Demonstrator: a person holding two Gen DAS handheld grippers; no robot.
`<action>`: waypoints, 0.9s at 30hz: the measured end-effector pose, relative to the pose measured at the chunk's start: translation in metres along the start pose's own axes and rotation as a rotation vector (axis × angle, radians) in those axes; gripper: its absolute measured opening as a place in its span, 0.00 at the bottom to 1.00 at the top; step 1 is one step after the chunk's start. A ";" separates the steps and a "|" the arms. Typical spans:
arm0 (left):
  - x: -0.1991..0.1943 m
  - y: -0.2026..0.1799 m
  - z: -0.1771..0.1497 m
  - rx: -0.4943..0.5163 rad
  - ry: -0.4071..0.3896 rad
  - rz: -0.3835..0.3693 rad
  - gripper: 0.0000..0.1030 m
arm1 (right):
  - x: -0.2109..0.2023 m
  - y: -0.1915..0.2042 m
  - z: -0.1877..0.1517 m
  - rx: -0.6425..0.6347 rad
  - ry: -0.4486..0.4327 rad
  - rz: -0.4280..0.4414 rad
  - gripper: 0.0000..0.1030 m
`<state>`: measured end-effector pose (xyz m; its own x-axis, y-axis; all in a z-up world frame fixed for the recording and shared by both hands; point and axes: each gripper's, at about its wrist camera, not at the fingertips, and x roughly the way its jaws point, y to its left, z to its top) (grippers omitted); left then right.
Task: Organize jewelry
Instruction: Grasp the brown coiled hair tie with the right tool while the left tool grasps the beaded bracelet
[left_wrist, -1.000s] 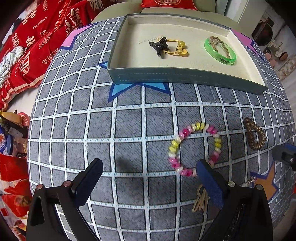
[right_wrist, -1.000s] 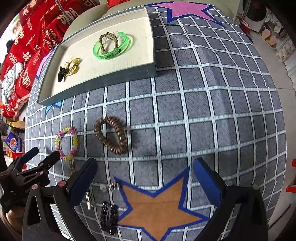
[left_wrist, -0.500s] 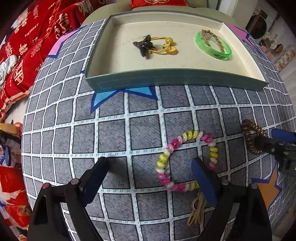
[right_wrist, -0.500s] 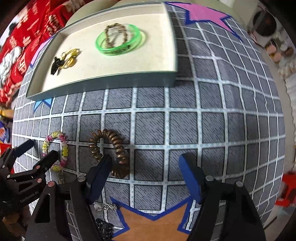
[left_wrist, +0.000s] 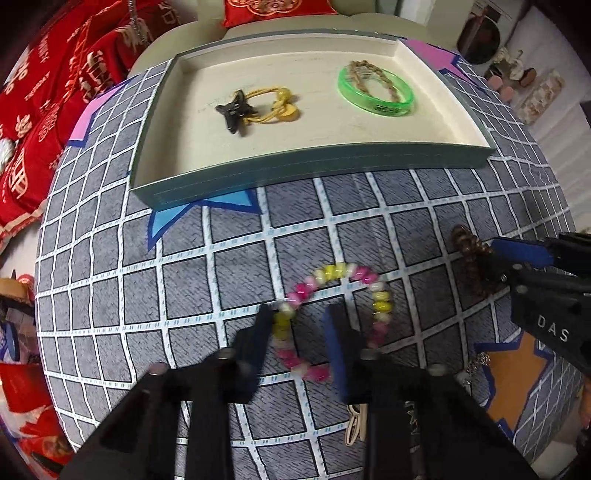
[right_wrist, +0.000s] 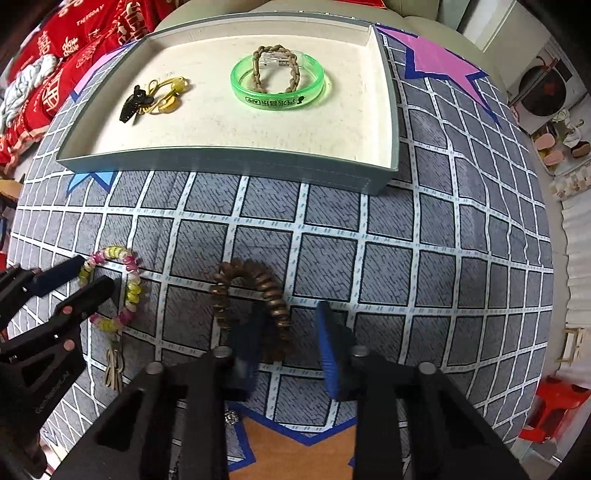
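A pink and yellow bead bracelet (left_wrist: 380, 306) lies on the grey checked cloth. My left gripper (left_wrist: 297, 332) points down over it, jaws closing, with the bracelet's left strand between the fingers; the right pad stands clear of the beads. A brown coil hair tie (right_wrist: 273, 299) lies to its right. My right gripper (right_wrist: 288, 343) straddles the coil's right strand, jaws closing, a gap still showing. The grey tray (left_wrist: 314, 166) behind holds a black claw clip (left_wrist: 232, 110) with a yellow tie and a green bangle (left_wrist: 373, 96).
A beige clip (left_wrist: 356, 424) and a silver chain (right_wrist: 231, 417) lie near the front edge by an orange star patch (right_wrist: 295, 443). Red cushions (left_wrist: 44, 92) crowd the left. A red stool (right_wrist: 554, 398) stands off the right edge.
Both grippers moved forward over the cloth, the left onto the bead bracelet and the right onto the brown coil. Both sets of jaws went from wide open to narrow.
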<state>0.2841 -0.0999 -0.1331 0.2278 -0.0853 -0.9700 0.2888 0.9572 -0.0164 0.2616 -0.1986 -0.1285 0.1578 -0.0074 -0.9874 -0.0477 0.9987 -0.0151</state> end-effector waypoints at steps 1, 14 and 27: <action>0.000 -0.001 0.002 0.001 0.003 -0.006 0.17 | -0.001 0.002 0.000 0.002 -0.001 0.002 0.19; -0.020 0.011 -0.010 -0.093 -0.028 -0.085 0.17 | -0.024 -0.039 -0.012 0.089 -0.024 0.127 0.11; -0.071 0.048 0.003 -0.133 -0.134 -0.124 0.17 | -0.057 -0.078 0.003 0.135 -0.095 0.205 0.11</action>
<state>0.2845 -0.0490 -0.0640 0.3218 -0.2324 -0.9178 0.1988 0.9644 -0.1745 0.2592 -0.2757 -0.0706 0.2508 0.1946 -0.9483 0.0426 0.9764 0.2117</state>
